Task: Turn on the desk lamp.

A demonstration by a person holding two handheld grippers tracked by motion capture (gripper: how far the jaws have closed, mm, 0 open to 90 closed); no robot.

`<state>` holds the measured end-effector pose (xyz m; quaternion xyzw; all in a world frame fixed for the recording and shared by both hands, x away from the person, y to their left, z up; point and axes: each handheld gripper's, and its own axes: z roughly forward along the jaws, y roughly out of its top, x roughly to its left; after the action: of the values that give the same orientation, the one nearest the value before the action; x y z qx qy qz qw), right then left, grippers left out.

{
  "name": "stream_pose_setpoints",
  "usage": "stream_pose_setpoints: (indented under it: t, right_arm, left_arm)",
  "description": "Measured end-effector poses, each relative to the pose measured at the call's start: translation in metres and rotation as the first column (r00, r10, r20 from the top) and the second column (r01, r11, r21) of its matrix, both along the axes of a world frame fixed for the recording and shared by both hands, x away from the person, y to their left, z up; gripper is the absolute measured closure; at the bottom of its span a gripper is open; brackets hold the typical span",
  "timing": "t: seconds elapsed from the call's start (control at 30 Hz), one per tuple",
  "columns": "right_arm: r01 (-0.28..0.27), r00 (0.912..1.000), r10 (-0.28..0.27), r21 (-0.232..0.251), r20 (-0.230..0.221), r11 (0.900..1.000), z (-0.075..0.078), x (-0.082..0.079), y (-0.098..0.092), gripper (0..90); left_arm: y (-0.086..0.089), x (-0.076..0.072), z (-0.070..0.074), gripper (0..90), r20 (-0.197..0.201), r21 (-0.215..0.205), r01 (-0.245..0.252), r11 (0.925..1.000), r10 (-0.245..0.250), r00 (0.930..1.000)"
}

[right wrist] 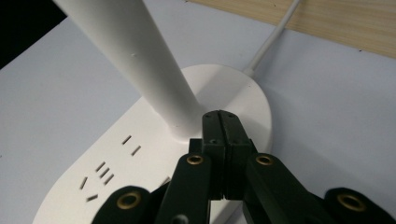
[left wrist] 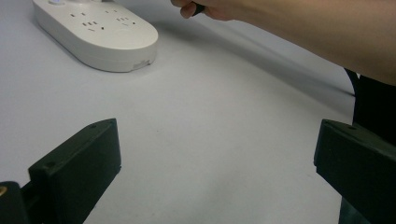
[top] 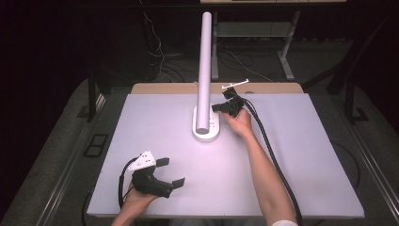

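A dark room with cables on the floor surrounds a pale grey table (top: pixel 291 155), its wooden edge (top: pixel 263 88) showing along the far side. Near the middle of the far half stands a white lamp-style power strip: an oval base (top: pixel 207 132) with socket slots on top and a tall white column (top: pixel 205 70) rising from it. A white cord (right wrist: pixel 273 39) leaves the base toward the wooden edge. A person's right forearm (top: pixel 266 174) reaches across the table, its black cable (top: pixel 273 155) trailing alongside. The right gripper (top: pixel 217 108) sits just right of the column's foot; in the right gripper view its jaws are pressed together with nothing between them, tips just beside the column over the base. The left gripper (top: pixel 170 172), held at the near left corner well apart from the base, has its jaws spread wide over bare table, a grey three-cornered plate (top: pixel 142 161) on top
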<state>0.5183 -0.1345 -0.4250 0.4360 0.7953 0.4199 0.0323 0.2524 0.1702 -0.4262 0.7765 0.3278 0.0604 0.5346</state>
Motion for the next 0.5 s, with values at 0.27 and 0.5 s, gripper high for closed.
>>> stream_pose_setpoints:
  t: [0.27,0.5]
  right_arm:
    - [-0.023,0.9989,0.024,-0.025,0.04,0.999,0.024,-0.012,-0.009,86.9]
    - [-0.046,0.9962,0.049,-0.038,0.072,0.998,0.04,-0.026,-0.018,86.8]
  left_arm:
    - [-0.001,0.0,0.0,0.0,0.001,0.005,0.002,1.0,-0.002,1.0]
    - [-0.001,0.0,0.0,0.0,0.001,0.003,0.002,1.0,-0.002,1.0]
